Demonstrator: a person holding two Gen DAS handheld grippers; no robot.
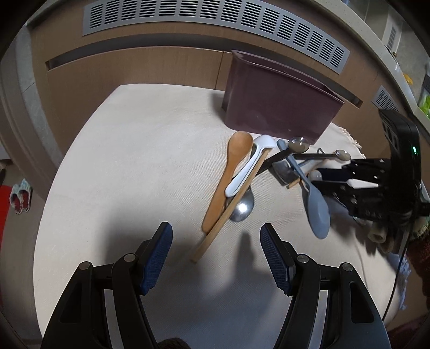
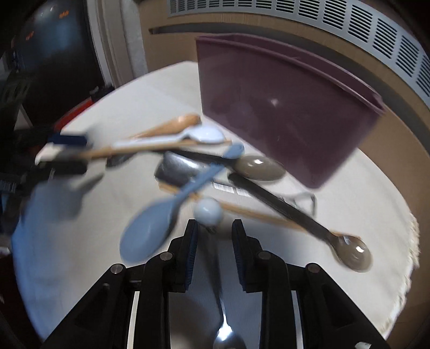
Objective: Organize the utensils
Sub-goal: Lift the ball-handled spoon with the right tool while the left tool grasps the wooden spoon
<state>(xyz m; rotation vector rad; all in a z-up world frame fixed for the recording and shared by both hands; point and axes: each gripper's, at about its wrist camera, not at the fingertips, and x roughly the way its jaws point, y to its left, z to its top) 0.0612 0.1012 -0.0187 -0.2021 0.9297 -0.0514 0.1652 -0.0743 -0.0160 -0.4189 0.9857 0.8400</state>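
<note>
A pile of utensils lies on a cream cloth (image 1: 134, 166) before a dark purple bin (image 1: 276, 107): a wooden spoon (image 1: 228, 177), a white spoon (image 1: 250, 166), a wooden stick (image 1: 228, 212), a metal spoon (image 1: 242, 209), a blue-grey spoon (image 1: 314, 204). My left gripper (image 1: 216, 241) is open and empty, just short of the stick's near end. My right gripper (image 2: 215, 228) is partly open, its jaws either side of a thin metal spoon handle (image 2: 217, 282) that runs back between them; a round white end (image 2: 208, 210) sits at its tips. The view is blurred. The bin (image 2: 282, 112) stands close ahead.
Two black-handled spoons (image 2: 282, 204) and another stick cross the pile on the right. A wooden cabinet with a grey vent (image 1: 215, 18) stands behind the table. Slippers (image 1: 20, 196) lie on the floor at left. The cloth's fringed edge (image 2: 411, 241) is at right.
</note>
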